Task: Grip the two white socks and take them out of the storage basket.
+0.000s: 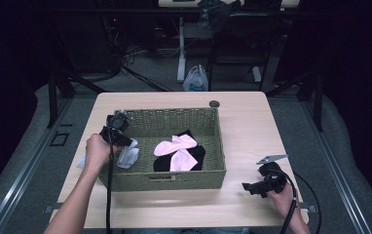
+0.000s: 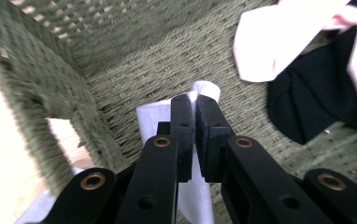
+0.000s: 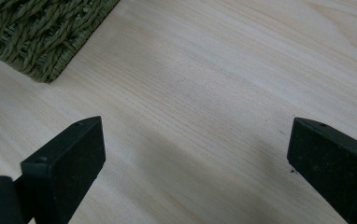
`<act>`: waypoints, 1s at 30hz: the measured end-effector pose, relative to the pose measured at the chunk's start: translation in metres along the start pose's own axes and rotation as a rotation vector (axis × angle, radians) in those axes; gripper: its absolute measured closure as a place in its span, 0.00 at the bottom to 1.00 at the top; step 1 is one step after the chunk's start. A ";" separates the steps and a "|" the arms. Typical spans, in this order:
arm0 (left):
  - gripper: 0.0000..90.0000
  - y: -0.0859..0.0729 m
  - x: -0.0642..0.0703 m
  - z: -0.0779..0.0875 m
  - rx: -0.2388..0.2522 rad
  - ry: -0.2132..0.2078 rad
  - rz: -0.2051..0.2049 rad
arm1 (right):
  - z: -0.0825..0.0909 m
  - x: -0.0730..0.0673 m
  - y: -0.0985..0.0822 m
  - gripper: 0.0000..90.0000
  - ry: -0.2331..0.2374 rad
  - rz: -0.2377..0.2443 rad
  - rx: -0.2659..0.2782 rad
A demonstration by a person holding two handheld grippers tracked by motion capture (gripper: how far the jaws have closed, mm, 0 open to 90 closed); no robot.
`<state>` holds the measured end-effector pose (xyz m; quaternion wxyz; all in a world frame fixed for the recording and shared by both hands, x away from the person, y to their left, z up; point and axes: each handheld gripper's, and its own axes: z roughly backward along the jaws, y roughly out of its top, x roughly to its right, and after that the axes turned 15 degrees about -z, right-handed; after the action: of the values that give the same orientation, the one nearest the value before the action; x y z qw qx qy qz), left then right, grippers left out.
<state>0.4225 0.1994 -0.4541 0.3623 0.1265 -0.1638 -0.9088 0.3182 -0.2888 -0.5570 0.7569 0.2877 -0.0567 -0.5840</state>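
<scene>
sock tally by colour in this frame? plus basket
White socks: 1, white sock pinched in the left hand-held gripper at the basket's left wall.
Pink socks: 2, pink sock and second pink sock, in the basket.
Black socks: at least 1, black sock under the pink ones; exact count unclear.
Baskets: 1, woven basket.
Total: at least 5.

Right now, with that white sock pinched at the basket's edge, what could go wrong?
The left gripper pinches only a thin fold of the white sock, so it might slip free. The sock drapes over the basket wall, part inside and part outside, so pulling could snag the weave or drag the basket. The right gripper rests open over the table, so nothing steadies the basket.
</scene>
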 end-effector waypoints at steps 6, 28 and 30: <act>0.97 0.006 0.003 0.024 0.045 -0.007 -0.016 | 0.000 -0.001 0.000 0.04 -0.015 0.005 0.002; 0.97 0.034 0.005 0.075 0.111 0.002 -0.078 | -0.001 -0.001 0.000 0.05 0.005 -0.004 -0.009; 0.97 0.036 0.004 0.078 0.111 0.006 -0.081 | -0.001 -0.001 0.000 0.05 -0.001 0.000 -0.009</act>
<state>0.4147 0.1878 -0.3689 0.3183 0.1558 -0.2075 -0.9118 0.3180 -0.2879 -0.5577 0.7582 0.2841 -0.0543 -0.5843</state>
